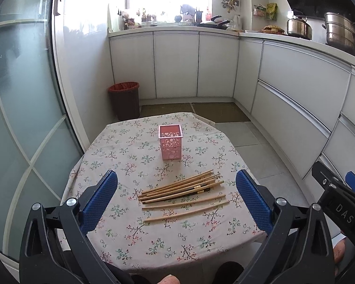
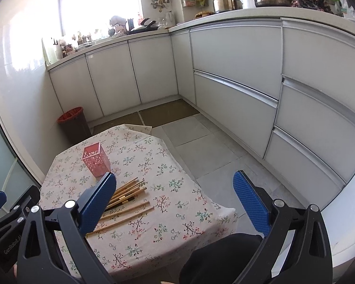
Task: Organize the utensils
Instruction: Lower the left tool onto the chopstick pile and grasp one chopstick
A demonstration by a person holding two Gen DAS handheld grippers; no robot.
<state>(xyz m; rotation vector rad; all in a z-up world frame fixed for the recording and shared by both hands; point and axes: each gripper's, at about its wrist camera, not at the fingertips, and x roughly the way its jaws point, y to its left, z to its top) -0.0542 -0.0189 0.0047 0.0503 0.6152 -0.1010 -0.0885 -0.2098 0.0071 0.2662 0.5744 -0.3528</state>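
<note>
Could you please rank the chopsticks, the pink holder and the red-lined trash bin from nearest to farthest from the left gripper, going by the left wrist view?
From the left gripper:
1. chopsticks, lying loose on the tablecloth right between its open fingers.
2. pink holder, upright farther along the table, behind the chopsticks.
3. trash bin, on the floor beyond the table's far-left edge.

Pink perforated holder (image 1: 170,144), tan chopsticks (image 1: 181,193), white floral-sprigged tablecloth (image 1: 153,243), dark-brown bin (image 1: 125,100) with red liner.

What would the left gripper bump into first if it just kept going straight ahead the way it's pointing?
Most likely the chopsticks lying on the table: they sit right between the open left gripper fingers. The pink holder stands behind them. Depth is hard to judge.
</note>
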